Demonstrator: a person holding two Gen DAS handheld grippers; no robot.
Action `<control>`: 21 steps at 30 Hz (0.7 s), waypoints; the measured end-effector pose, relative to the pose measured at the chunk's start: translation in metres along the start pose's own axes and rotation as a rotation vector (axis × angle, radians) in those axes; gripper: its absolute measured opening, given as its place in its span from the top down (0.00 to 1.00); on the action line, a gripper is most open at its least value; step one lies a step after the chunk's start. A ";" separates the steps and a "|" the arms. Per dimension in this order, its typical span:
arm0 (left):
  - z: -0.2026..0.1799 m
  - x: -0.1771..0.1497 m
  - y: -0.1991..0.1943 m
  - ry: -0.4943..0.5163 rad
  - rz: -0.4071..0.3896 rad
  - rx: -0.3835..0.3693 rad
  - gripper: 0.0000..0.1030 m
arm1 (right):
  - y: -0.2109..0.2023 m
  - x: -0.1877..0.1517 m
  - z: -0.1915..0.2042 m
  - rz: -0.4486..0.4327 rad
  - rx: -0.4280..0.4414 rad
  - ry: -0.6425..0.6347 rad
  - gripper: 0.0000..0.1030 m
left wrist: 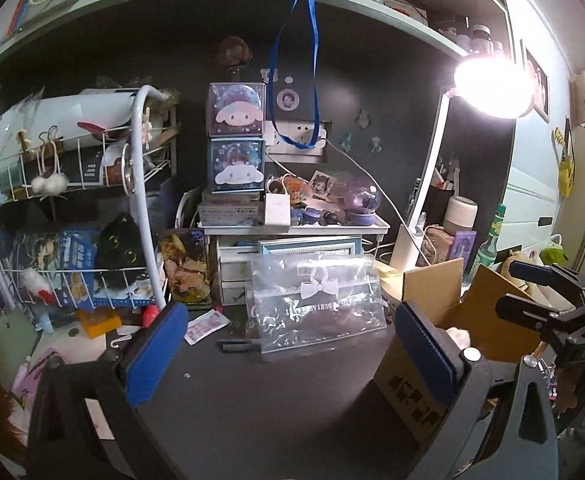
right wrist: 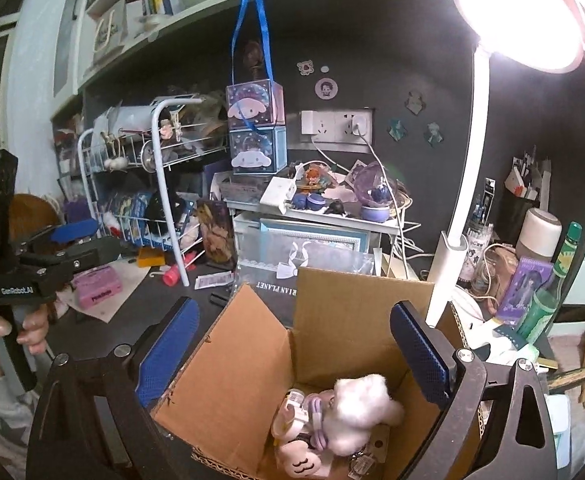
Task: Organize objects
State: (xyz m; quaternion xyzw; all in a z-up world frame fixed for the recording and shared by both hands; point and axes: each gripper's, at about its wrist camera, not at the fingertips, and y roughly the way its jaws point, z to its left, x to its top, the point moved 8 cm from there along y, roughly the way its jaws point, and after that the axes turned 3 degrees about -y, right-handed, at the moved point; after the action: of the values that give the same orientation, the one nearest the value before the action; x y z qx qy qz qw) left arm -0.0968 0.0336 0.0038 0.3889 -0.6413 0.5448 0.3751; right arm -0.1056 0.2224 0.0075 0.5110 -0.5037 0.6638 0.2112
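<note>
Left wrist view: my left gripper (left wrist: pixel 288 354) hangs released and empty over bare bench (left wrist: pixel 252 408), with the clear zip pouch (left wrist: pixel 316 304) straight ahead, long side across me. Right wrist view: my right gripper (right wrist: pixel 292 356), also released, hovers above the open cardboard box (right wrist: pixel 300 360), plush toys (right wrist: pixel 356 404) below-right inside. I'd guess left's nearer the pouch.

The left gripper (left wrist: pixel 292 354) holds its blue-padded jaws wide apart above the dark desk (left wrist: pixel 252 408). A clear plastic zip pouch with a white bow (left wrist: pixel 318 300) stands beyond. An open brown cardboard box (left wrist: pixel 436 312) sits right.
</note>
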 end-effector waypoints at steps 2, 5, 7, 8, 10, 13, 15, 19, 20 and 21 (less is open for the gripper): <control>-0.001 -0.001 0.001 0.005 0.005 0.004 0.00 | 0.000 -0.001 -0.001 0.004 0.002 0.002 0.06; -0.002 -0.003 0.003 0.009 0.012 0.002 0.00 | 0.001 -0.003 -0.001 0.009 0.006 0.004 0.06; -0.003 -0.003 0.003 0.008 0.014 0.001 0.00 | 0.001 -0.004 0.000 0.011 0.008 0.004 0.06; -0.004 -0.003 0.004 0.010 0.014 0.000 0.00 | 0.001 -0.004 0.001 0.013 0.008 0.002 0.06; -0.005 -0.003 0.004 0.014 0.014 0.001 0.00 | 0.002 -0.005 0.001 0.015 0.009 -0.001 0.06; -0.006 -0.004 0.003 0.017 0.012 0.000 0.00 | 0.002 -0.006 0.002 0.017 0.008 -0.004 0.06; -0.006 -0.003 0.003 0.017 0.012 0.000 0.00 | 0.002 -0.006 0.003 0.016 0.009 -0.003 0.06; -0.008 -0.004 0.003 0.018 0.015 0.000 0.00 | 0.002 -0.007 0.003 0.016 0.009 -0.003 0.06; -0.008 -0.004 0.003 0.019 0.014 0.000 0.00 | 0.002 -0.007 0.003 0.016 0.008 -0.003 0.06; -0.008 -0.004 0.003 0.021 0.014 0.000 0.00 | 0.002 -0.007 0.003 0.016 0.008 -0.003 0.06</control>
State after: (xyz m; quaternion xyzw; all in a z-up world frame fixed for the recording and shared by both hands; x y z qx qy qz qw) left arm -0.0973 0.0421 0.0005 0.3787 -0.6401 0.5514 0.3778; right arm -0.1026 0.2208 0.0004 0.5088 -0.5057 0.6665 0.2030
